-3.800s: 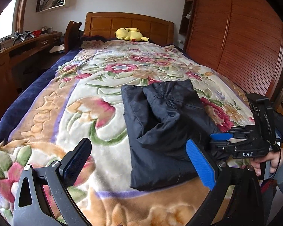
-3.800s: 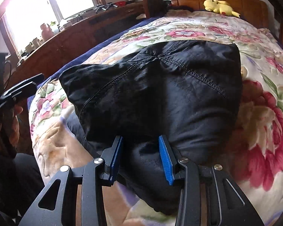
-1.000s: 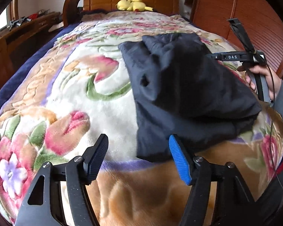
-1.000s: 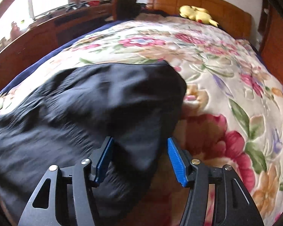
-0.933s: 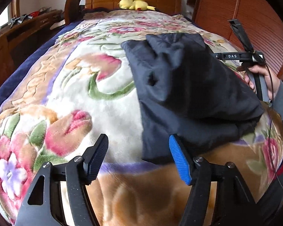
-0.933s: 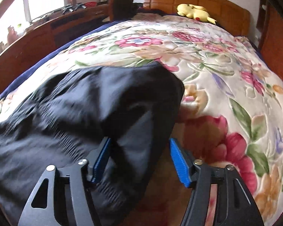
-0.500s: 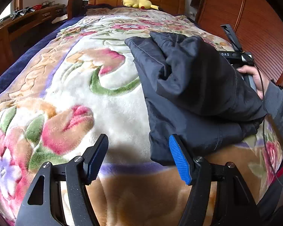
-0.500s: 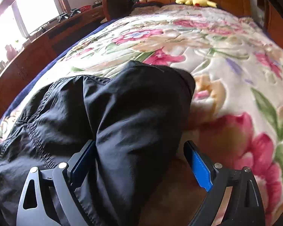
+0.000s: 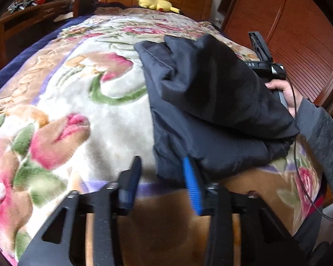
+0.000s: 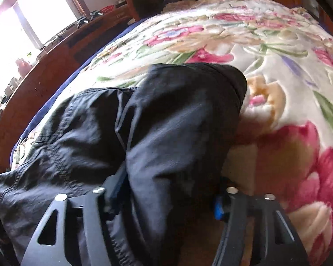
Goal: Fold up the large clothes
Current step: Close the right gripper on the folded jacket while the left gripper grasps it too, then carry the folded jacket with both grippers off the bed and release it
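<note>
A dark jacket lies part-folded on the bed, near its foot edge and well short of the yellow plush toy by the headboard. Left of the jacket, the left gripper is closing; only its right finger overlaps the jacket's near corner, and whether any cloth lies between the jaws cannot be told. On the jacket's right side, the right gripper is closing around a thick fold, which fills the gap; the pads are mostly hidden, so a firm pinch is unconfirmed. The cloth looks soft, limp and slick, probably light but bulky. It should slump and slide unless taken at seams, hems or corners, several layers together.
</note>
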`<state>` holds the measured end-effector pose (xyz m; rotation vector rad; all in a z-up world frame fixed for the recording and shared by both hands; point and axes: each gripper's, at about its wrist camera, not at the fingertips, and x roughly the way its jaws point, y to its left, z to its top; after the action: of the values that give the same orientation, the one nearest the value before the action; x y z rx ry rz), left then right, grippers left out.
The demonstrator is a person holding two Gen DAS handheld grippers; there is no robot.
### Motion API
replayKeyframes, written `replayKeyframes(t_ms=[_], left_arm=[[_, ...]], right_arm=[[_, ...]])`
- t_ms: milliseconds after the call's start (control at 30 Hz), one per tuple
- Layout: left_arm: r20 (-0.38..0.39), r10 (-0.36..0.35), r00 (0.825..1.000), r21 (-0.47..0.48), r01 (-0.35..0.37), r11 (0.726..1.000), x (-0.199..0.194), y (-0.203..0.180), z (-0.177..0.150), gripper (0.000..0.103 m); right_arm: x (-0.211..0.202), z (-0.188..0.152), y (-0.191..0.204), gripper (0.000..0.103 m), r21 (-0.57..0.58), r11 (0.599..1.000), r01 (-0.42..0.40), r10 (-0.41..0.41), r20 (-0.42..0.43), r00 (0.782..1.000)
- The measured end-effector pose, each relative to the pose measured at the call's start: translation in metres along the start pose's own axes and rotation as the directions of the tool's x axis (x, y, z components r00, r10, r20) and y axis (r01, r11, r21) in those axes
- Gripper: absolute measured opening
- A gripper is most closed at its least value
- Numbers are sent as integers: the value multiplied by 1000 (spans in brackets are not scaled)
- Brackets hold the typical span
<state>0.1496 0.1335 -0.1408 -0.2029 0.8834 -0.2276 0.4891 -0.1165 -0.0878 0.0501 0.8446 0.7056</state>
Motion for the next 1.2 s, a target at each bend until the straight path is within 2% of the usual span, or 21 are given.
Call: replayKeyframes(t_ms=[33,100,133,300,467,633,767,900,1000,1100,1167,1200], left_arm=[[-1,-21,1000,2,21,1000,1,-1,1,19],[11,-25,1000,21,24,999,-1,-5,1,9],[30,-29,999,22,28,999,-5,-7,2,8],[136,-66,988,0,67,998,-33,-6,5,6],[219,-53,974,-18,59,998,-67,10,4,6],[283,14,959,-52,1,999,-113,56,1,5],[313,128,941,-65,-113,991,-161,102,-9,5],[323,266,908,-107,-244,964,-210,153,-21,5],[328,363,872,-162,-327,931,-243,191,-33,5],[313,480,820,-220,-429,876,-271,229,-47,5],[282,572,771,-238,-521,820,-282,248,-59,5],[269,590,762,-257,-534,806,-285,259,-65,5]], right_arm=[[-3,0,0,41,-1,1000,2,-2,11,1000],[-10,1,0,35,-9,1000,16,-15,34,999],[-15,0,3,32,-21,999,27,-26,48,999],[-39,0,26,27,-59,996,64,-56,128,990],[-58,1,68,26,-121,991,59,-37,178,983],[-59,10,132,25,-204,979,19,21,194,981],[-41,25,197,24,-271,962,-31,83,185,979],[-13,37,278,24,-347,933,-94,158,163,974],[10,42,342,24,-390,910,-144,213,140,967],[34,43,402,24,-420,887,-192,262,114,958],[50,41,437,24,-438,875,-207,276,100,956],[60,39,453,24,-448,868,-215,283,91,955]])
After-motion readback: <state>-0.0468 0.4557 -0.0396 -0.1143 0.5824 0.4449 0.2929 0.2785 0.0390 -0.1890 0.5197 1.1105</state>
